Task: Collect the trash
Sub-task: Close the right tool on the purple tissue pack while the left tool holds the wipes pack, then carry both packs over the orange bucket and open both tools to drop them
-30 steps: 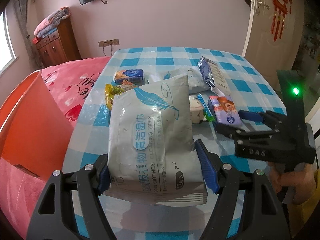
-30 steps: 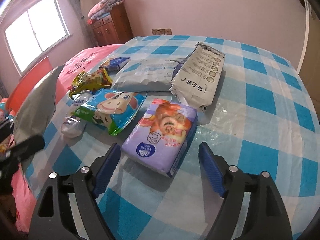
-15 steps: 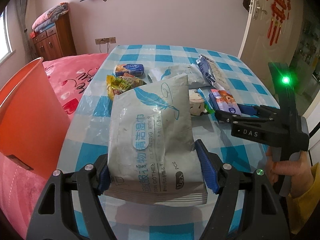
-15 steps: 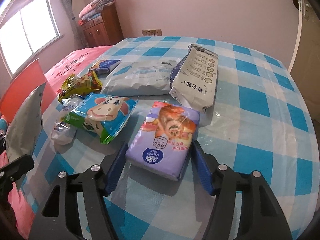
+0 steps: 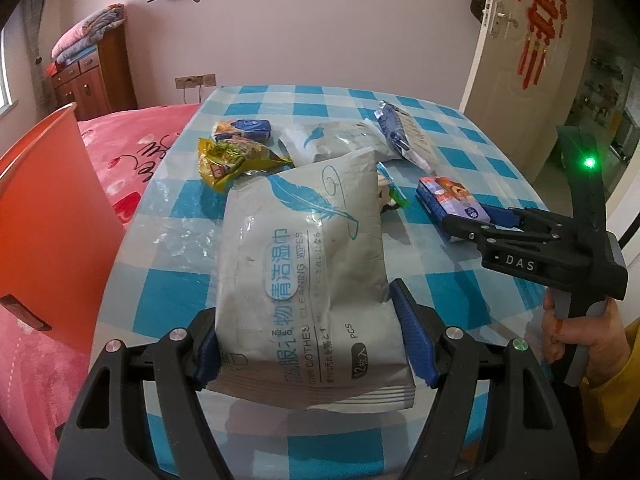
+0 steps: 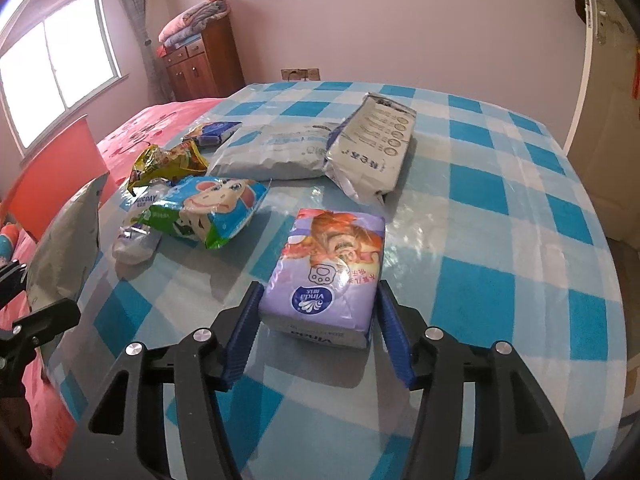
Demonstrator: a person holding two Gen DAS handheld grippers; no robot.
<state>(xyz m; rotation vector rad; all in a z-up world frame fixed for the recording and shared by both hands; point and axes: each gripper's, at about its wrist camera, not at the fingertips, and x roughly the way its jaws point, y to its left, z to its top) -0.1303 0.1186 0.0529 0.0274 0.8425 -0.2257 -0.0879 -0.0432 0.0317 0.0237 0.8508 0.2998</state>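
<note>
My left gripper (image 5: pixel 308 344) is shut on a grey wet-wipes pack (image 5: pixel 304 272) and holds it above the table's near edge; the pack also shows edge-on in the right wrist view (image 6: pixel 68 244). My right gripper (image 6: pixel 318 328) has its blue pads on both sides of a purple tissue pack (image 6: pixel 332 276) that lies on the checked table (image 6: pixel 500 208); I cannot tell whether the pads press it. From the left wrist view the right gripper (image 5: pixel 472 220) reaches the same tissue pack (image 5: pixel 448 200).
An orange bin (image 5: pixel 44 216) stands left of the table, against a pink bed (image 5: pixel 132 148). On the table lie a cow-print bag (image 6: pixel 208 208), a yellow snack bag (image 6: pixel 168 164), a grey pouch (image 6: pixel 272 152), a white bag (image 6: pixel 376 144) and a small blue pack (image 6: pixel 212 130).
My right gripper has moved forward around the purple tissue pack and its jaws have narrowed onto the pack's sides. My left gripper keeps its hold on the wipes pack, raised slightly.
</note>
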